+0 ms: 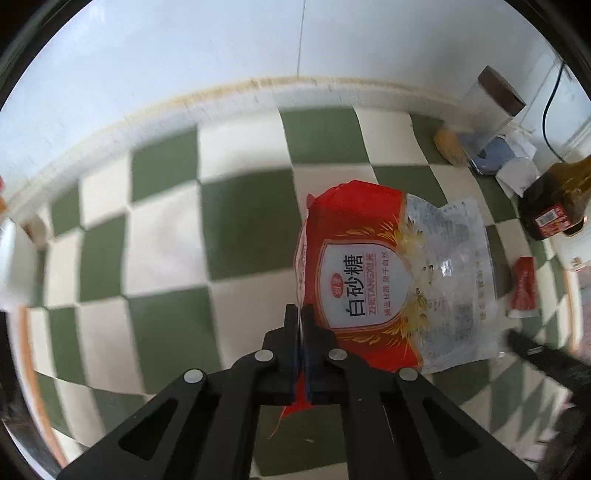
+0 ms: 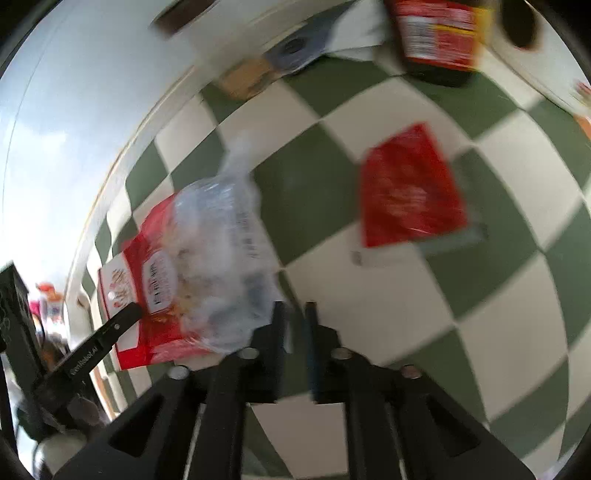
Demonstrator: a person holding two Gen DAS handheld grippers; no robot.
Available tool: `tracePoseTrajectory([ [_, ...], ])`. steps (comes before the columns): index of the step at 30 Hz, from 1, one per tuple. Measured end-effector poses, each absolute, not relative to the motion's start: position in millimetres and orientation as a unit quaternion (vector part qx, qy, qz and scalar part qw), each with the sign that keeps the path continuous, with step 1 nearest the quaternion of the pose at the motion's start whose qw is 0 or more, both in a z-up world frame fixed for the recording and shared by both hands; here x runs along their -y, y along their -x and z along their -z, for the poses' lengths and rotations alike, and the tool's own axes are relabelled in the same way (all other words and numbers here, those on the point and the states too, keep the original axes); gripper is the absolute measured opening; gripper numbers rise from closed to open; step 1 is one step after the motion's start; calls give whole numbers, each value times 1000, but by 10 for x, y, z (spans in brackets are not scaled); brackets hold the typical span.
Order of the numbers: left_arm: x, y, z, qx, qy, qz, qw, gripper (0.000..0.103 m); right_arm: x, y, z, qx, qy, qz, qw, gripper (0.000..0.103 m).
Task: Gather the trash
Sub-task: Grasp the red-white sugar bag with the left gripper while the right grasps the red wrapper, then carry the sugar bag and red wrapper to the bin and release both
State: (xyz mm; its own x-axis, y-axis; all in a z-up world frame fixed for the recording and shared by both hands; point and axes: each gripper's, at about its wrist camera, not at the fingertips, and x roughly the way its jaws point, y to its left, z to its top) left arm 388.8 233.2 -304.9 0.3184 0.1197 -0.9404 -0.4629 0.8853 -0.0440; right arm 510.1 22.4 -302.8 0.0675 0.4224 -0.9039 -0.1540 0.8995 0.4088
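My left gripper [image 1: 300, 312] is shut on the edge of an empty red and clear sugar bag [image 1: 388, 280] and holds it above the green and cream checked tabletop. The same sugar bag [image 2: 192, 273] shows at the left of the right wrist view, with the left gripper's finger [image 2: 122, 321] on it. My right gripper [image 2: 295, 308] has its fingers a narrow gap apart with nothing between them, just right of the bag. A small red wrapper [image 2: 410, 188] lies flat on the tabletop ahead of the right gripper; it also shows in the left wrist view [image 1: 524, 284].
A dark sauce bottle with a red label [image 1: 557, 206] stands at the right, also in the right wrist view [image 2: 439, 33]. A clear jar with a dark lid [image 1: 487, 107], a tan object [image 1: 450, 146] and white papers [image 1: 517, 166] sit by the white wall [image 1: 184, 55].
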Motion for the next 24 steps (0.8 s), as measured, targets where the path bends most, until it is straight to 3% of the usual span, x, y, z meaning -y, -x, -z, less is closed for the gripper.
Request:
tracePoseTrajectory([
  [1, -2335, -3878, 3016, -551, 145, -191, 800, 0, -132, -5108, 2987, -648, -117, -188, 729, 45],
  [2, -2335, -3877, 2973, -544, 129, -199, 805, 0, 27, -5119, 2912, -633, -140, -167, 743, 63],
  [3, -2344, -3867, 2946, -540, 120, -206, 807, 0, 165, -5137, 2846, -617, -158, -151, 756, 68],
  [8, -2362, -3975, 2926, -537, 102, -218, 809, 0, 487, -5422, 2858, -595, -184, -105, 775, 68],
  [13, -2255, -4116, 2905, -532, 99, -211, 814, 0, 281, -5664, 3048, -606, -136, -102, 777, 68],
  [15, -2181, -4160, 2859, -527, 97, -202, 820, 0, 134, -5661, 2977, -588, -91, -109, 796, 37],
  [16, -2111, -4206, 2875, -525, 96, -199, 822, 0, 89, -5642, 2945, -585, -78, -108, 800, 35],
  [17, -2076, -4211, 2840, -522, 97, -194, 825, 0, 100, -5637, 2920, -582, -70, -101, 804, 5],
  [18, -2054, -4207, 2793, -518, 96, -190, 828, 0, 92, -5617, 2885, -582, -59, -97, 806, 1],
  [24, -1839, -4162, 2367, -486, 92, -152, 856, 0, 441, -5370, 2447, -550, -106, -101, 822, 1],
])
